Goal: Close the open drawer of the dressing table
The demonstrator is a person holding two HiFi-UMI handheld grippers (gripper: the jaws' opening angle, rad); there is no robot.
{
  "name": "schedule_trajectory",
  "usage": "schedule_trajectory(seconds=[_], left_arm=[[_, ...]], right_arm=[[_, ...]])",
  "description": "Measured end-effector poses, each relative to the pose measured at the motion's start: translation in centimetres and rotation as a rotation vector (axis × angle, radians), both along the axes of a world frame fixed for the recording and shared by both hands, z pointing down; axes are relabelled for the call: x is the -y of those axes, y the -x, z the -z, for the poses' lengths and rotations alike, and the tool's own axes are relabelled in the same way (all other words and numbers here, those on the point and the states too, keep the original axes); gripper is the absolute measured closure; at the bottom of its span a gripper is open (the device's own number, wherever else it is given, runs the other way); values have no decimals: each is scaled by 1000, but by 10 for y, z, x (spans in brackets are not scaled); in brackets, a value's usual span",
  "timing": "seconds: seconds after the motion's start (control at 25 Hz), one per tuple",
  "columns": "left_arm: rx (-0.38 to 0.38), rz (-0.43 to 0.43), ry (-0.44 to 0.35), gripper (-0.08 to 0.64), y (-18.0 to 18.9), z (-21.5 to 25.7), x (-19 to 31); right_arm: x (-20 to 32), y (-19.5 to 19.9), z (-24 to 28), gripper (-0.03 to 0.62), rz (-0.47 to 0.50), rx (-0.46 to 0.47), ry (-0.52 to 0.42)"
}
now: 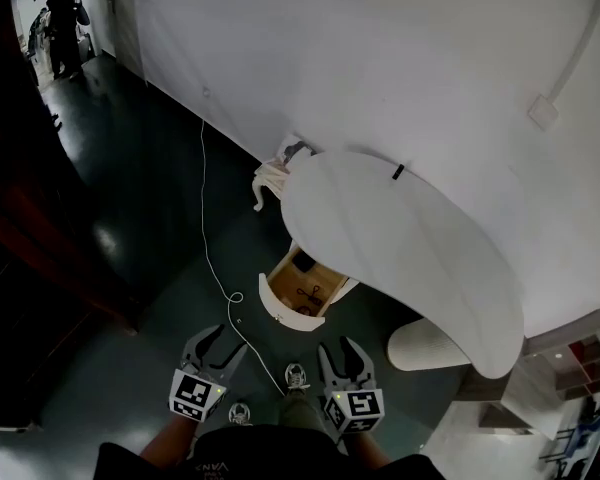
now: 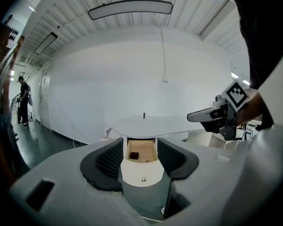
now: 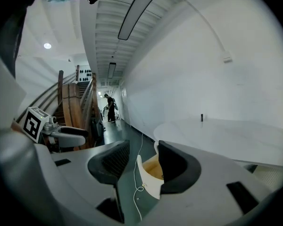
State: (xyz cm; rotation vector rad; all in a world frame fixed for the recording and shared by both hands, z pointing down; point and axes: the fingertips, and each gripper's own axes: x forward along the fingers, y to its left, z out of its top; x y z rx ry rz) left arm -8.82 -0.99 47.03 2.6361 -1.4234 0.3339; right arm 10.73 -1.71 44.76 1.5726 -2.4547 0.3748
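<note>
The white dressing table (image 1: 410, 258) stands against the wall, and its drawer (image 1: 302, 290) is pulled out toward me, showing a wooden inside. My left gripper (image 1: 225, 340) and right gripper (image 1: 340, 348) hover open over the floor, short of the drawer and touching nothing. In the left gripper view the white drawer front (image 2: 142, 171) with its small knob (image 2: 143, 179) lies straight ahead between the open jaws of the left gripper (image 2: 141, 166). A small dark item (image 2: 134, 155) lies inside. The right gripper (image 3: 142, 166) sees the drawer (image 3: 151, 171) from its left corner.
A white stool (image 1: 427, 346) stands under the table's right side. A thin white cable (image 1: 208, 238) runs across the dark floor toward my feet. A small black object (image 1: 398, 172) sits on the tabletop. A person (image 1: 60, 18) stands far down the corridor.
</note>
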Motion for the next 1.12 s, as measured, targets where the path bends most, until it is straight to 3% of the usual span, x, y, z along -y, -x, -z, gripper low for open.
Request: schedule_trajectory(seconds=[0.6,1.12], left_arm=[[71,-44,97,339,-54,-100,63],[150,-70,245,339,-75,-206,88]], right_arm=[[49,-23,-45,408,85,-55,76],[71,-26,-79,408,135,-9,121]])
